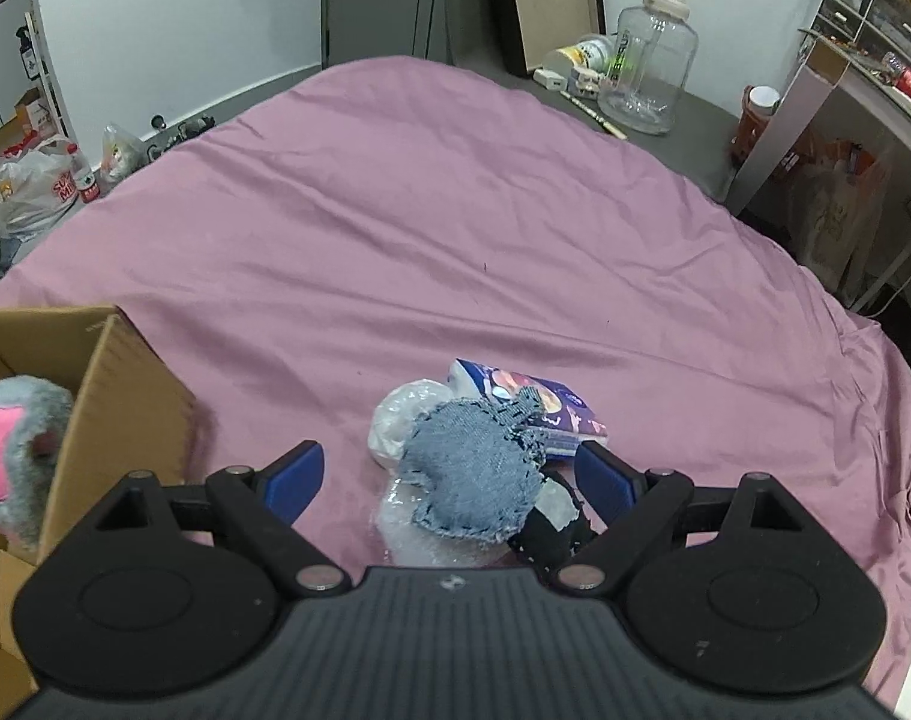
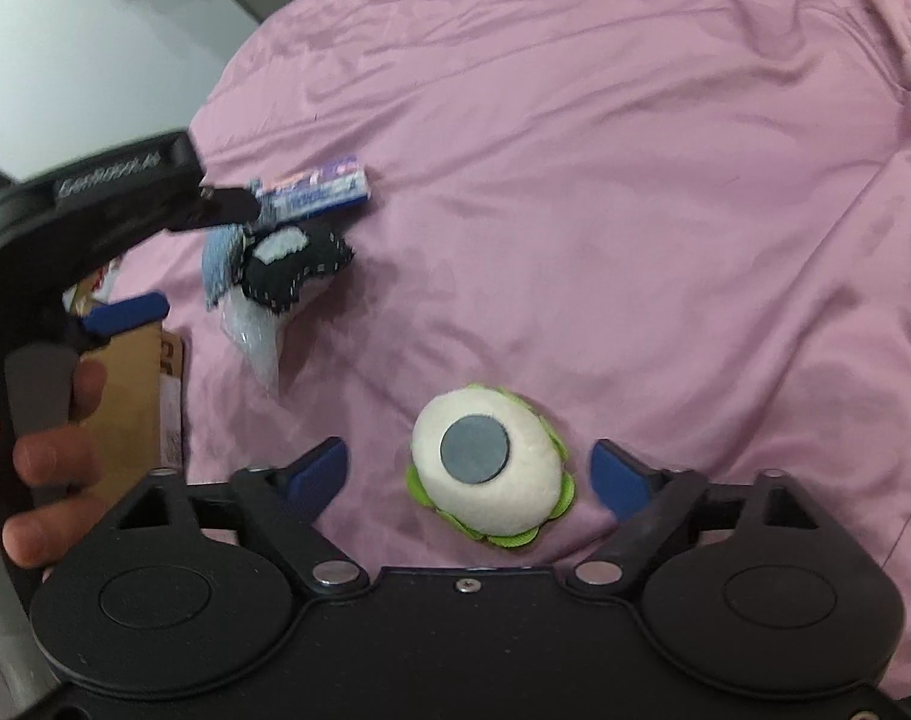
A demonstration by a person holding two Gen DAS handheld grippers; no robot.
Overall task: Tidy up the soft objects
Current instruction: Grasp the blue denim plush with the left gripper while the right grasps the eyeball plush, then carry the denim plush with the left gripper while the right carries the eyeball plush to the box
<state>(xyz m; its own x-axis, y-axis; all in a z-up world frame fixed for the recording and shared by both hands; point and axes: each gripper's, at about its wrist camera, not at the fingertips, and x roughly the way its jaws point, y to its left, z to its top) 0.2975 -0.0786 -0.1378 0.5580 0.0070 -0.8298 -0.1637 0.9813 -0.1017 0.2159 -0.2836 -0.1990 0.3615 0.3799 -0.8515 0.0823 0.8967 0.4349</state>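
My left gripper is open, its blue pads on either side of a blue denim stuffed toy that lies on clear plastic bags with a black stitched soft piece and a purple tissue pack. My right gripper is open around a white and green eyeball plush lying on the pink bedsheet. The right wrist view also shows the left gripper over the denim toy, the black piece and the tissue pack.
A cardboard box stands at the left with a grey and pink plush inside. Beyond the bed are a grey table with a clear water jug, shelves at the right and bags on the floor at the left.
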